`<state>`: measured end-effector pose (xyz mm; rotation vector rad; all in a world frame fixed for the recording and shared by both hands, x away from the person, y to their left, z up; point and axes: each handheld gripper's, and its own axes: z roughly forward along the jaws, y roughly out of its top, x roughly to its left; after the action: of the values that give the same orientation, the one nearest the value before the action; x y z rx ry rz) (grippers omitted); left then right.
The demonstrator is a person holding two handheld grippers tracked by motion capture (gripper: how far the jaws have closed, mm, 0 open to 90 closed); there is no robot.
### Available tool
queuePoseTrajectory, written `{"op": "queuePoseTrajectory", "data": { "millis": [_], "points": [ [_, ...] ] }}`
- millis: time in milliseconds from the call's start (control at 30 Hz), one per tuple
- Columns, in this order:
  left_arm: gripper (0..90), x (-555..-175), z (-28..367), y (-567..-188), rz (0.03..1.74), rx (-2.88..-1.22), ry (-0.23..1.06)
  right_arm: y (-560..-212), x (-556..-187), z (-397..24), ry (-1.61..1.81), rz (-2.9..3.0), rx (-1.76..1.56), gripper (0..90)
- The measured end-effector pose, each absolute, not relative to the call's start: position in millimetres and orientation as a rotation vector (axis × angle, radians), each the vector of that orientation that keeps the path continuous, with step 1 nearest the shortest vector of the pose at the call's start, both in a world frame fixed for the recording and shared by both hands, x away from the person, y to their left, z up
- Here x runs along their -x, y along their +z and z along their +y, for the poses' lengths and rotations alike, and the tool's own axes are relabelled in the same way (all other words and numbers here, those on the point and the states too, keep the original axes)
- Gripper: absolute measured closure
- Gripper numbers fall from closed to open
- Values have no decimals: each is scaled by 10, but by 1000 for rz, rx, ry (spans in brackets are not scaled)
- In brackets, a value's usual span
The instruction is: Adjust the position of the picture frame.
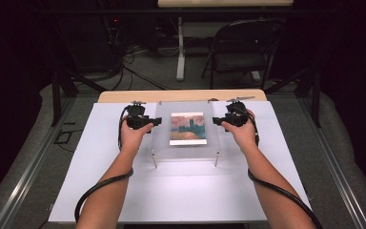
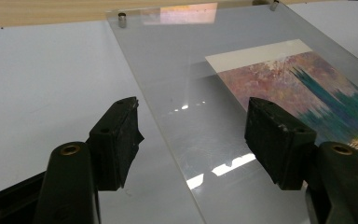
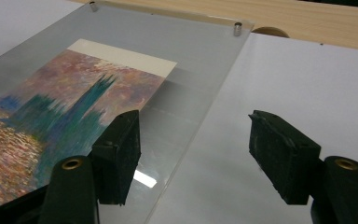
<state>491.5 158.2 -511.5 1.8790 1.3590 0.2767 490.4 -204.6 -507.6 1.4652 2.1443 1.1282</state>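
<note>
A clear plastic sheet (image 1: 186,129) stands on short metal pegs (image 1: 154,160) at the centre of the white board (image 1: 100,157), with a colourful picture (image 1: 188,128) under it. The left gripper (image 1: 158,122), at the sheet's 9 o'clock edge, has jaws wide apart astride that edge, holding nothing. The right gripper (image 1: 216,120), at 3 o'clock, is likewise wide open over its edge.

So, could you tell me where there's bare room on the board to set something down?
Free: the white board in front of the acrylic panel, between the forearms. Crowded: the panel's side edges, flanked by the left gripper and right gripper.
</note>
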Motion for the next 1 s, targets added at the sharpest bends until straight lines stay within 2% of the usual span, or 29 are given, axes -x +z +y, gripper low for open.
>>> {"op": "queuePoseTrajectory", "data": {
  "millis": [1000],
  "points": [
    [344,-4920,1495,-5270,1391,-1853,153,-5276,-4924,-1839,1173,2259,-1549,328]
  ]
}}
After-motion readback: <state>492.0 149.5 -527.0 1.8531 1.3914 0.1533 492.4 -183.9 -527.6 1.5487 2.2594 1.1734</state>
